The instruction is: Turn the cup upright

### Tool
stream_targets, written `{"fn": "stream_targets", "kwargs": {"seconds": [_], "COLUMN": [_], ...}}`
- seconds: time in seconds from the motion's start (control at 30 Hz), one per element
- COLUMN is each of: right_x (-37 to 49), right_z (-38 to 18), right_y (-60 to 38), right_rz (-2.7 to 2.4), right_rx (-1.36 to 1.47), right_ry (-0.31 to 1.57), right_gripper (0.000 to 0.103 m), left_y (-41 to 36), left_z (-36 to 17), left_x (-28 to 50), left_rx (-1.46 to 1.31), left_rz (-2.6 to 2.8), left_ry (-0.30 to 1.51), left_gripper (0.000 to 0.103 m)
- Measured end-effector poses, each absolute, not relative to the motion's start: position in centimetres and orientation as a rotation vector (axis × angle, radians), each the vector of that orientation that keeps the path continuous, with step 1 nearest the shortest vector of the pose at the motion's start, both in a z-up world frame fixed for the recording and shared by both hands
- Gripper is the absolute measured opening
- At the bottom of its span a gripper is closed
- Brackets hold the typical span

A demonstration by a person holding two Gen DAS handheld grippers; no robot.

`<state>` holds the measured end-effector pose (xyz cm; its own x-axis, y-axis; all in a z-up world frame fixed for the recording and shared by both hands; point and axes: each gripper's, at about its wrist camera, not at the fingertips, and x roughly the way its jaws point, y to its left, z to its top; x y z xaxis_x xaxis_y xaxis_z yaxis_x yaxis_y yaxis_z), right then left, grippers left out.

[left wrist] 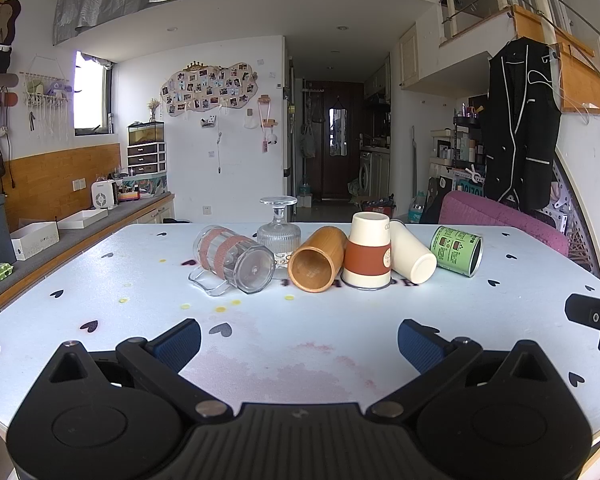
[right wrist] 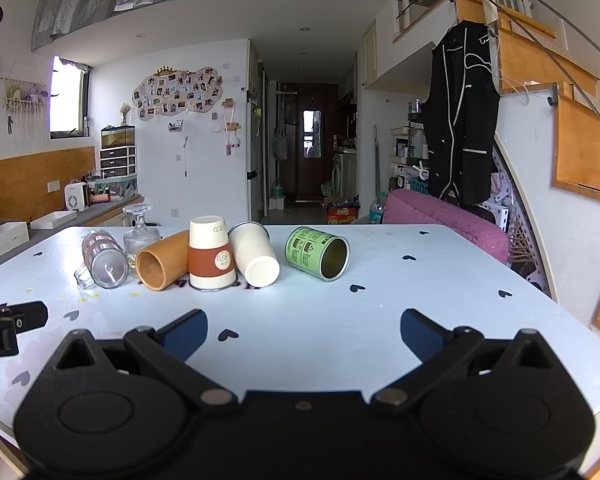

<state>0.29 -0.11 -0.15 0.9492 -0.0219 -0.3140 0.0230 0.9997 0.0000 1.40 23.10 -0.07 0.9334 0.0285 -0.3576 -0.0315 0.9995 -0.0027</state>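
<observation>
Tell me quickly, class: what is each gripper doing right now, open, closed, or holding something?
Left gripper: open, holding nothing, short of the cups on the table.
Right gripper: open, holding nothing, over the table.

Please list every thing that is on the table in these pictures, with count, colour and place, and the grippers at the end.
Clear glass mug with brown bands: 1, lying on its side, far left of row.
Ribbed clear glass goblet: 1, upside down, behind the row.
Brown wooden cup: 1, on its side, mouth toward cameras.
White paper cup with brown sleeve: 1, upside down, middle.
Plain white cup: 1, tipped, bottom toward cameras.
Green tin can: 1, on its side, far right.
White table with black hearts: 1.
Left gripper: open, empty.
Right gripper: open, empty.
</observation>
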Motion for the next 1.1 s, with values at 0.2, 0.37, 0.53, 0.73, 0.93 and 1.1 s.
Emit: {"fn": "stream_targets", "kwargs": {"seconds": [0.2,0.37,0.53,0.73,0.93,1.1], "right_x": [0.29,0.39,0.39,0.43,0.41,0.36], "right_z": [-0.18,-0.15,-0.15,-0.12,-0.13,-0.11], "right_y": [-0.1,-0.18,-0.2,-0.42,-0.37,-0.55], "right_rz": [-0.023,-0.024,-0.024,-0.026,-0.026,-0.028], "right_rx": [0.003,0.004,0.003,0.003,0.003,0.004], "right_ry": [0.318,0.32,0.32,0.32,0.32,0.32], "right_gripper": [0.103,0.103,0.103,0.103,0.103,0.103], "left_y": [23.09,23.1,23.17,23.22,23.23,23.24], "left_z": [-0.12,0.16,0.3,0.36,0.35,0.35], "left_x": [1.46,1.28,1.27,1.26,1.26,1.26], "left_rx": [-0.008,-0.009,-0.008,-0.007,-0.007,-0.007], "left_rz": [0.03,0.03,0.032,0.033,0.033,0.033], "left_ry": [0.366,0.373,0.374,0.374,0.374,0.374], "left_gripper": [0.103,0.103,0.103,0.103,0.103,0.103]}}
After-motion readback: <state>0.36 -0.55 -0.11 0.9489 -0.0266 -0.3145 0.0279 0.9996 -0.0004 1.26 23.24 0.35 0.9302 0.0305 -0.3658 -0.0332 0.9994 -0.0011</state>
